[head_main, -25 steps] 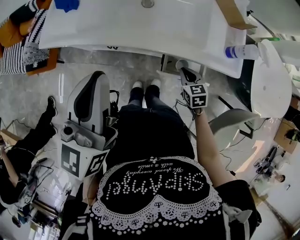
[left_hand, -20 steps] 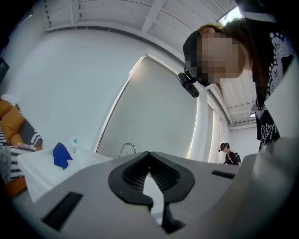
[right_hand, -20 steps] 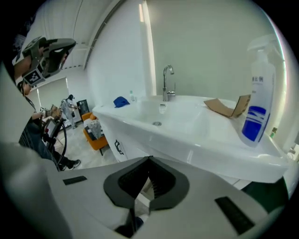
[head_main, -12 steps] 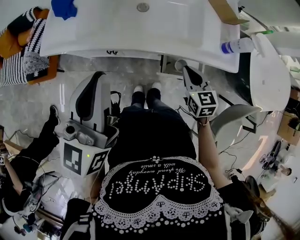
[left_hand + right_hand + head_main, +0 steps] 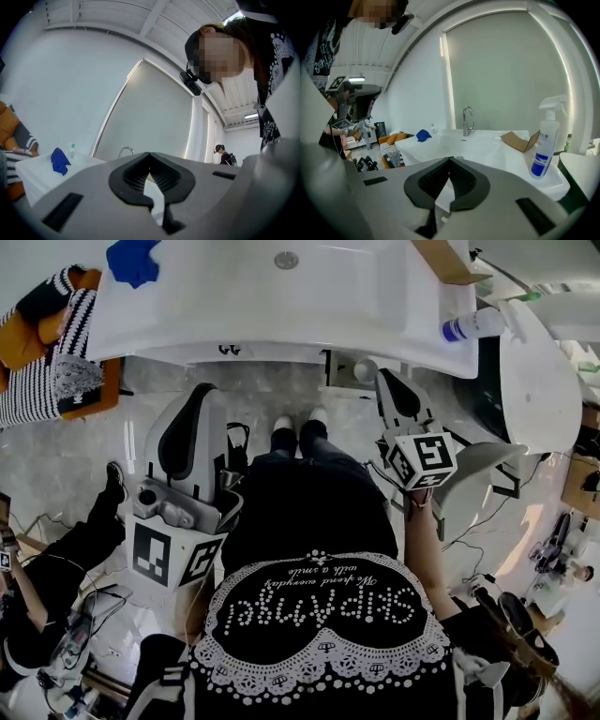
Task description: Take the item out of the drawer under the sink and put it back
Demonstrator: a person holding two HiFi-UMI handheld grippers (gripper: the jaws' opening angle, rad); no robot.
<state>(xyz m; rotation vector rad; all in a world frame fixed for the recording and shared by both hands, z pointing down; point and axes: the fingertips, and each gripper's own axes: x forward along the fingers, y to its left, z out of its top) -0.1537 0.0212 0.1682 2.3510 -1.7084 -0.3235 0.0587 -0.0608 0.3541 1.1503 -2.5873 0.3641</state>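
The white sink (image 5: 281, 296) fills the top of the head view, and I stand in front of it. The drawer under it is hidden by the basin's front edge, and no item from it shows. My left gripper (image 5: 200, 392) is held level on the left, below the sink's front edge. In the left gripper view, the left gripper (image 5: 150, 157) has its pads met at the tip with nothing between them. My right gripper (image 5: 383, 377) is raised near the sink's front right. In its own view the right gripper (image 5: 450, 161) is shut and empty, pointing over the basin.
On the sink lie a blue cloth (image 5: 131, 261), a cardboard piece (image 5: 445, 259) and a spray bottle (image 5: 469, 327), with a faucet (image 5: 467, 119) behind. A striped cushion on an orange seat (image 5: 56, 343) is left, a white fixture (image 5: 534, 390) right. A person (image 5: 56, 549) sits on the floor.
My right gripper has risen and drifted right, coming up near the sink's front edge. The left gripper has hardly moved.
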